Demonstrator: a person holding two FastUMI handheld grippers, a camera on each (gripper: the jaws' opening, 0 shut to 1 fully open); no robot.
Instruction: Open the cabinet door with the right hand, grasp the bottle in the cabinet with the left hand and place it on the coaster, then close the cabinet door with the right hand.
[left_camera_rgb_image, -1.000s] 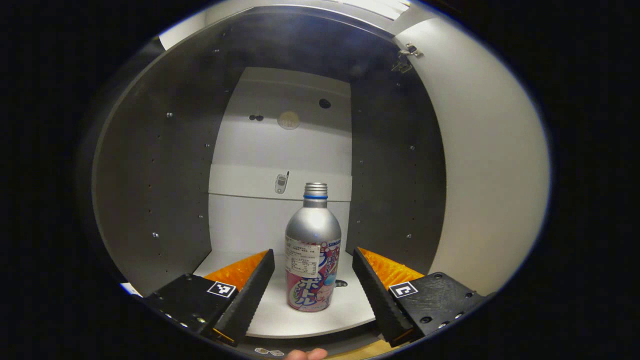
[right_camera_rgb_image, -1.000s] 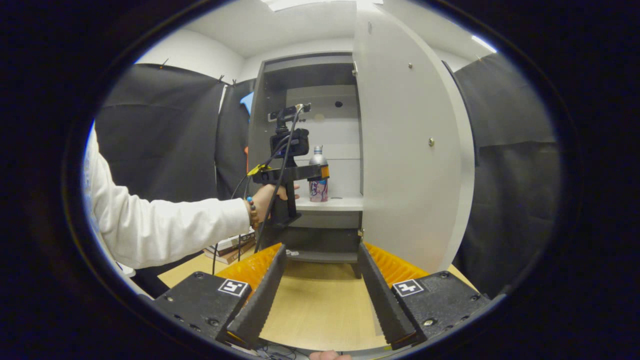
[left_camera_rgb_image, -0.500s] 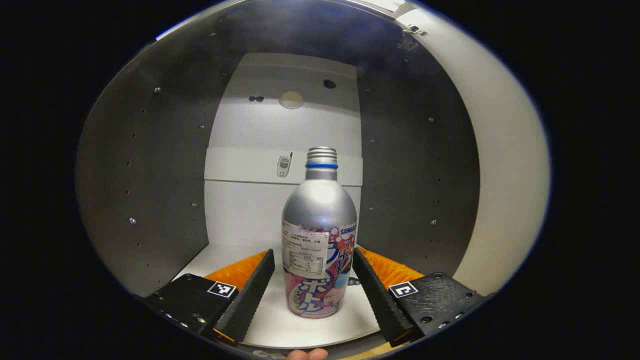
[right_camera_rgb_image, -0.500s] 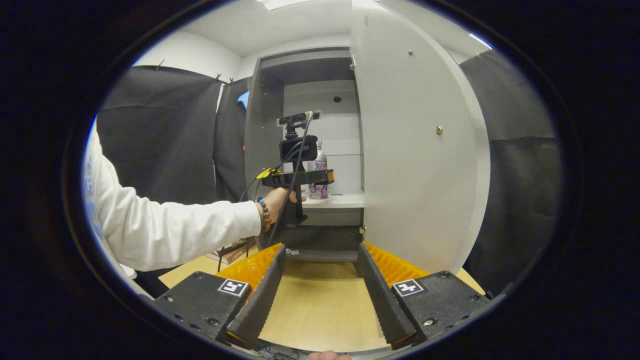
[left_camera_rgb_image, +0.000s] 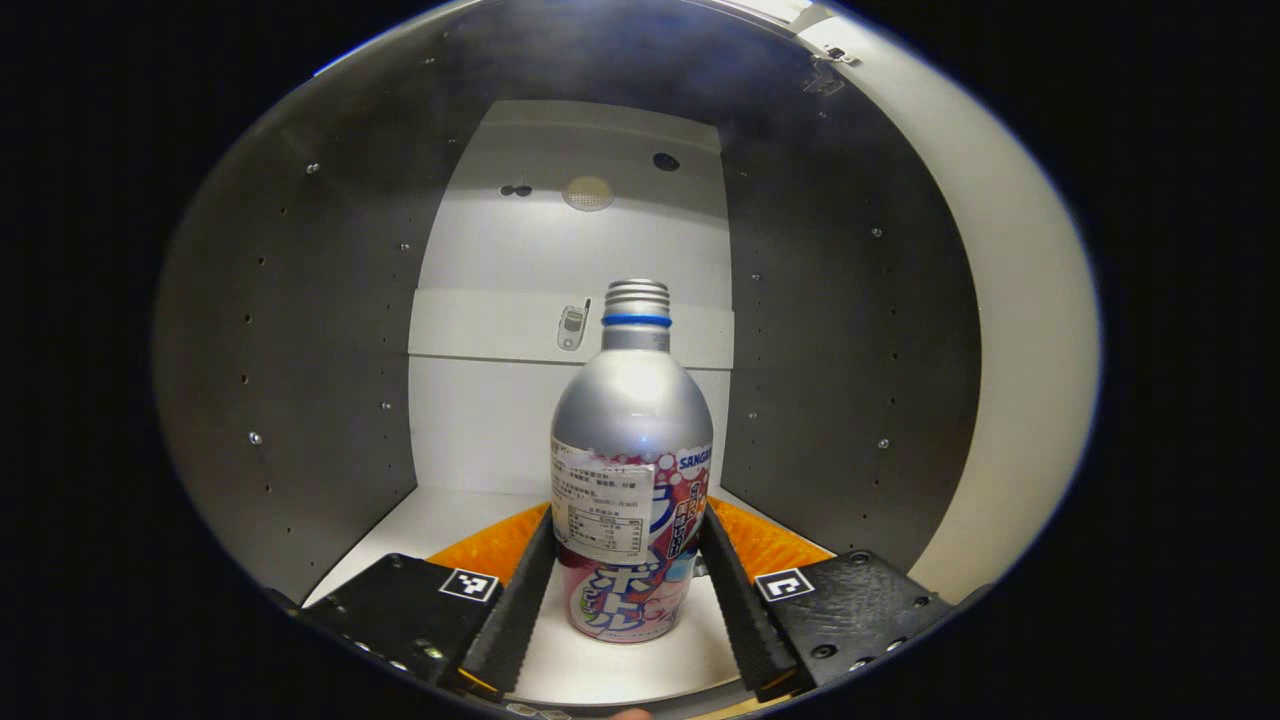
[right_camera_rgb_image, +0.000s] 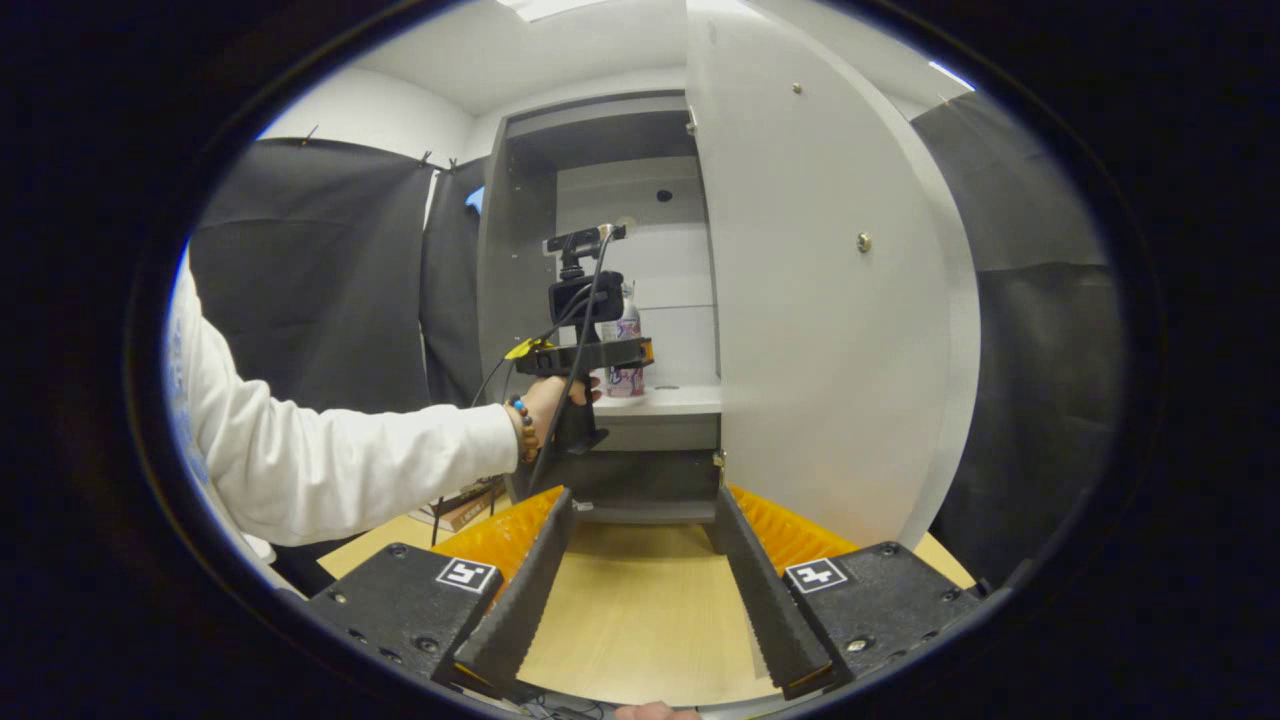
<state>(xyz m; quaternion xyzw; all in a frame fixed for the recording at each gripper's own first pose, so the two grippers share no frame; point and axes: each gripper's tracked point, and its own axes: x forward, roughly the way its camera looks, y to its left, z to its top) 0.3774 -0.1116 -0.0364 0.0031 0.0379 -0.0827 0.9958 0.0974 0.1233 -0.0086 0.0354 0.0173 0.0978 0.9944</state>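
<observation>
Change: left gripper (left_camera_rgb_image: 628, 585) has pushed deeper — its 2 fingers now flank the bottle (left_camera_rgb_image: 630, 470), seemingly touching.
Grip: closing; firm hold not certain.
Bottle: upright on shelf (left_camera_rgb_image: 440, 515), between fingers.
Right gripper (right_camera_rgb_image: 640, 590): open, empty, back from the open door (right_camera_rgb_image: 830, 300).
Next: lift out.

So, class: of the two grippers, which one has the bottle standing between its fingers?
The left gripper: its fingers flank the bottle on the cabinet shelf. The right gripper hangs open above the wooden table, nothing between its fingers.
</observation>
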